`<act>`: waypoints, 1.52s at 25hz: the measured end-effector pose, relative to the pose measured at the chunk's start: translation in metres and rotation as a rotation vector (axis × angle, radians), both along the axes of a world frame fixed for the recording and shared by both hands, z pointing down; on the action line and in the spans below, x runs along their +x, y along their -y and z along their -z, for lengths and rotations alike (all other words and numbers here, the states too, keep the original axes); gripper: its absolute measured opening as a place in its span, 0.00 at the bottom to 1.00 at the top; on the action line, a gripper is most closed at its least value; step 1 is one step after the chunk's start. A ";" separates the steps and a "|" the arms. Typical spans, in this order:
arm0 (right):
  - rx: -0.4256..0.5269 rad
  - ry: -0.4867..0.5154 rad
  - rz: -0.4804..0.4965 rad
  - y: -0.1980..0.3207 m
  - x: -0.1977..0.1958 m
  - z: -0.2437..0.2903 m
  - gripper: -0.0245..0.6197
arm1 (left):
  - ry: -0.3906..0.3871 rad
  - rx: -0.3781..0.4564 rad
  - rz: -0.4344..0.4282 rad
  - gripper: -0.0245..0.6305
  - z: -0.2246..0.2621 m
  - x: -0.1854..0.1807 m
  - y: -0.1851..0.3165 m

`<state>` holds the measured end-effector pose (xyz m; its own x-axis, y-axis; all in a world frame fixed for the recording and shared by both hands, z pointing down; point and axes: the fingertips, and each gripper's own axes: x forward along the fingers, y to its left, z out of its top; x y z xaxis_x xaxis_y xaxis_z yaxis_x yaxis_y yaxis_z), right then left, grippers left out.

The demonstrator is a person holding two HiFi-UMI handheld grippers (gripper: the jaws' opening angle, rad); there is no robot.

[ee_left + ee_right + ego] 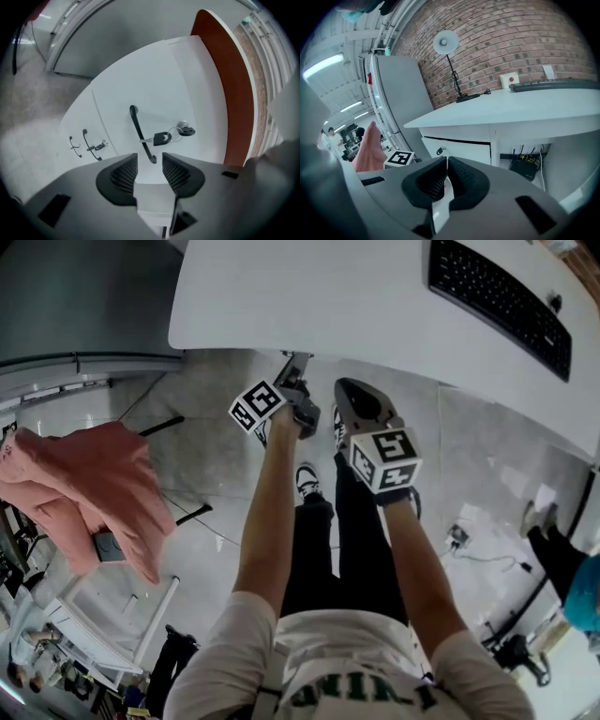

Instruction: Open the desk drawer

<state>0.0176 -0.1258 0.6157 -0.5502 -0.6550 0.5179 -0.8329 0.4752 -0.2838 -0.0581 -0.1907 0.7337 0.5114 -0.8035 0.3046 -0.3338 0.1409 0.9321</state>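
My left gripper (150,161), jaws spread to take the black handle (139,131) at frame centre, faces the closed desk drawer (159,79); my right gripper (444,169) idles, jaws pressed together, empty.

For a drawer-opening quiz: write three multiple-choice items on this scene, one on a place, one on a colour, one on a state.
1. The keyboard lies: A on the floor; B on the white desk; C on a shelf.
2. The drawer handle is: A black; B red; C gold.
3. The jaws of the left gripper are: A clamped on the handle; B hidden; C apart, gripping nothing.
Key: B, the head view shows it on the desk top; A, it is a black bar; C, a gap shows between them.
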 end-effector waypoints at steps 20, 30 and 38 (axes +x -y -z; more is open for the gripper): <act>-0.060 0.058 -0.073 0.016 0.008 -0.007 0.05 | -0.227 -0.014 0.190 0.07 -0.005 0.000 0.022; -0.069 0.049 -0.090 0.008 0.011 -0.006 0.05 | -0.232 -0.051 0.214 0.07 -0.007 0.000 0.014; -0.053 0.046 -0.083 0.005 0.005 -0.003 0.04 | -0.246 -0.063 0.217 0.07 -0.007 -0.006 -0.010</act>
<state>0.0227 -0.1309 0.6188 -0.5194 -0.6713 0.5286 -0.8541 0.3886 -0.3457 -0.0640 -0.1803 0.7406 0.3945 -0.8853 0.2462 -0.0560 0.2442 0.9681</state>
